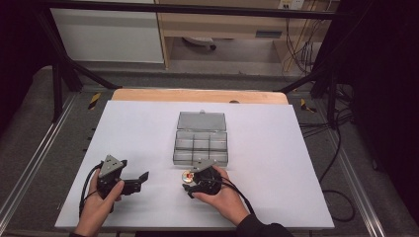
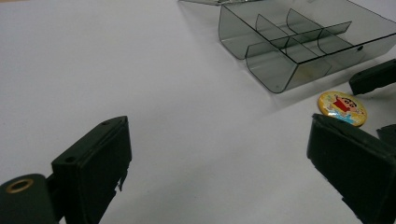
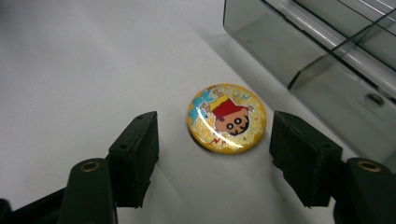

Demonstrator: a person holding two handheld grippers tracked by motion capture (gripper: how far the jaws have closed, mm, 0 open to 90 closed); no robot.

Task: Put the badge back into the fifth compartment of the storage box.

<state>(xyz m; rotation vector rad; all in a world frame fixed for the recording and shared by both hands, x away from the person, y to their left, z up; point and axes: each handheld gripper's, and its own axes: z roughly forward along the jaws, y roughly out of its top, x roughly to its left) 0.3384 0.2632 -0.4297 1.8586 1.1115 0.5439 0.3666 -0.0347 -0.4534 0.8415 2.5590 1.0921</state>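
Reaching: the right gripper (image 1: 189,183) sits just in front of the compartment box, its black jaws spread wide to either side of the round badge without touching it.
Badge: the round badge (image 3: 227,118) lies flat on the white sheet, just off the box's near wall; a cartoon figure in a red shirt on a glittery yellow and blue ground faces up. In the left gripper view the round badge (image 2: 342,108) shows beside the box's near corner.
Landmark: the compartment box (image 1: 200,146) is smoky clear plastic, split by thin dividers into several cells, with its lid (image 1: 201,121) folded open on the far side.
Right hand: the hand (image 1: 222,190) grips the right gripper from the side nearest the person, a cable trailing back over the wrist.
Left gripper: the left gripper (image 1: 139,182) is well to the left of the box and apart from the badge, jaws opened wide over bare sheet, holding nothing.
Surface: the white sheet (image 1: 123,133) covers the table under the box, the badge and both grippers.
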